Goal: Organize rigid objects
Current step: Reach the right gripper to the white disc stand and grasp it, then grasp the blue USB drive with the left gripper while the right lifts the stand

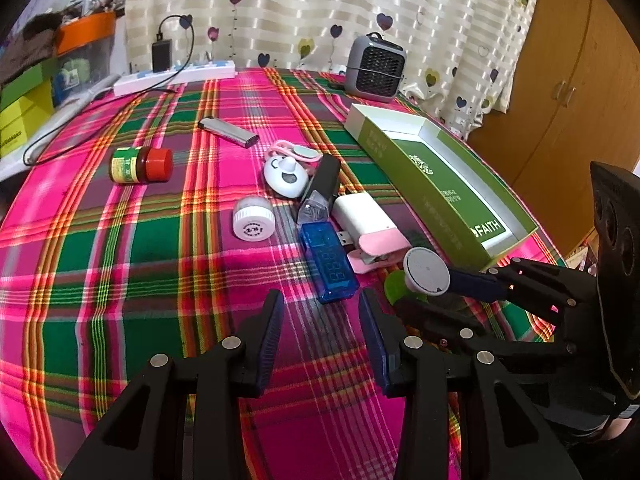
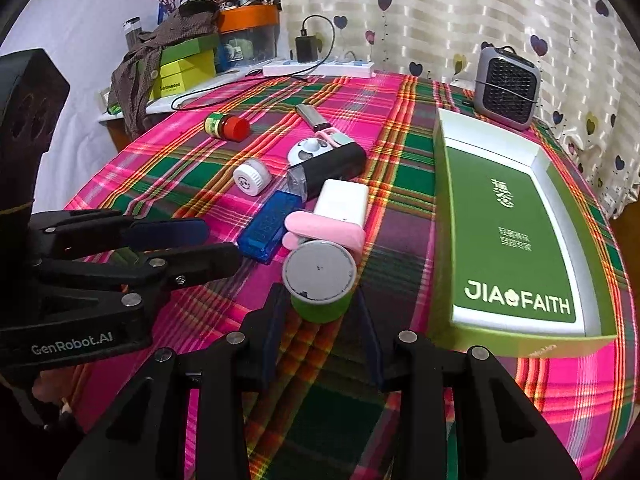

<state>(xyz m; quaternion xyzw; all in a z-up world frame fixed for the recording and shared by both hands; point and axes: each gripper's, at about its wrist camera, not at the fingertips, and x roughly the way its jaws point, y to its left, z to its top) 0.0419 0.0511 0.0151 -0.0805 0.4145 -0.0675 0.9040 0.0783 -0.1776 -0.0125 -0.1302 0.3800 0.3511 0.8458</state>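
A green cup with a grey-white lid (image 2: pixel 320 280) stands on the plaid cloth between my right gripper's (image 2: pixel 320 312) fingers, which close on its sides; it also shows in the left wrist view (image 1: pixel 424 272). My left gripper (image 1: pixel 322 312) is open and empty just short of a blue USB meter (image 1: pixel 328 260). An open green box (image 2: pixel 516 240) lies to the right. A pink-and-white clip case (image 2: pixel 336 216), black flashlight (image 2: pixel 328 168), white jar (image 2: pixel 252 178), red-capped bottle (image 2: pixel 228 126), white panda gadget (image 1: pixel 285 172) and silver lighter (image 1: pixel 230 131) lie scattered.
A grey mini heater (image 2: pixel 508 88) stands at the table's far right corner. A white power strip (image 1: pixel 176 76) with a black charger and cable lies at the far edge. Boxes and clutter (image 2: pixel 184 64) sit beyond the left side. A wooden cabinet (image 1: pixel 568 92) is at right.
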